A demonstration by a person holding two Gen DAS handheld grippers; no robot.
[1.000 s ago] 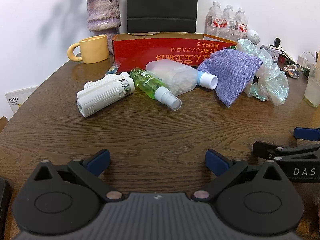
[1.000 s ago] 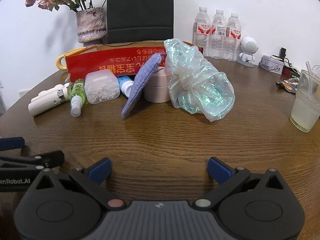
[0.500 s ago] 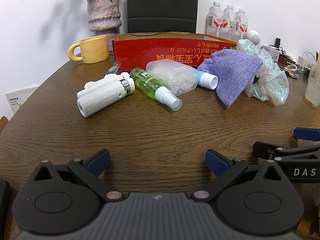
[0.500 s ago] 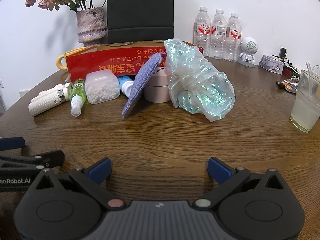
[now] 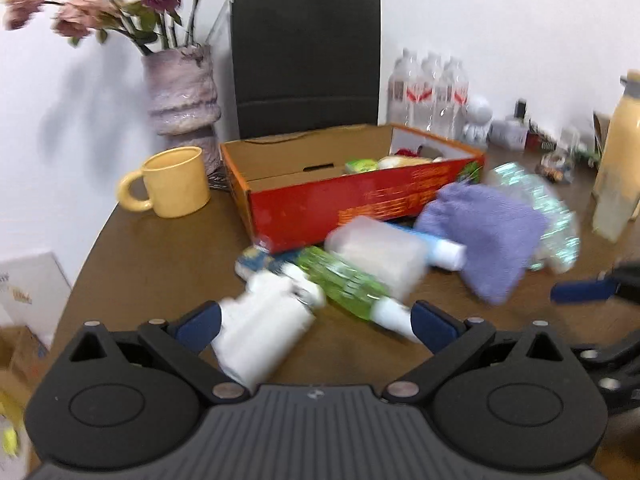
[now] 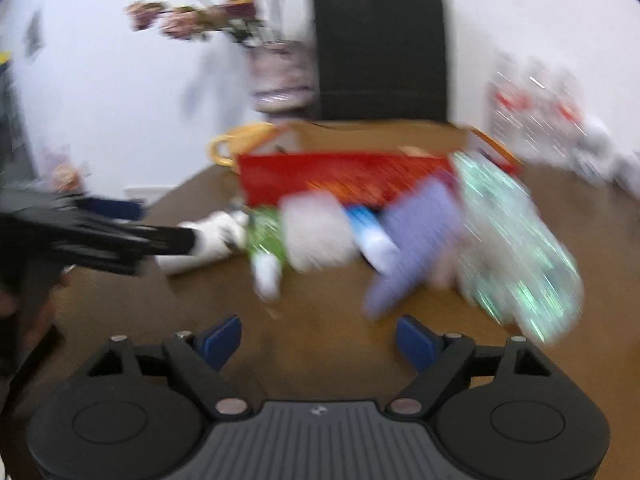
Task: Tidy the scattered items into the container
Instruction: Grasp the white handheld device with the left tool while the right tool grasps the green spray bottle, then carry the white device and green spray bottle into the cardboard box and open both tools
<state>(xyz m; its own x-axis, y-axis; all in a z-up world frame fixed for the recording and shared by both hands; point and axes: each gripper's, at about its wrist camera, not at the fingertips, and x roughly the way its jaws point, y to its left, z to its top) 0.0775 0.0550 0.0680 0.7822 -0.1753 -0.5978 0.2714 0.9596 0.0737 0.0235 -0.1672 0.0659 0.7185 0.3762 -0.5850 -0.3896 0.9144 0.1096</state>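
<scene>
The red cardboard box (image 5: 352, 204) stands open at the back of the table, with a few items inside. In front of it lie a white device (image 5: 264, 320), a green spray bottle (image 5: 344, 284), a clear bead box (image 5: 376, 248), a blue-white tube (image 5: 440, 250), a purple cloth (image 5: 488, 232) and an iridescent bag (image 5: 548, 208). My left gripper (image 5: 316, 322) is open, raised above the white device and spray bottle, which lie between its fingers. My right gripper (image 6: 320, 340) is open and empty, lifted over the table before the purple cloth (image 6: 412, 248) and bag (image 6: 516, 248).
A yellow mug (image 5: 172, 182) and a flower vase (image 5: 182, 92) stand left of the box. A black paper bag (image 5: 306, 64) and water bottles (image 5: 428, 92) are behind it. A tall drink (image 5: 618, 152) stands at the right. The table edge runs along the left.
Both grippers have lifted off the table and moved forward towards the items. The left one now hovers over the white device. Both views are motion-blurred.
</scene>
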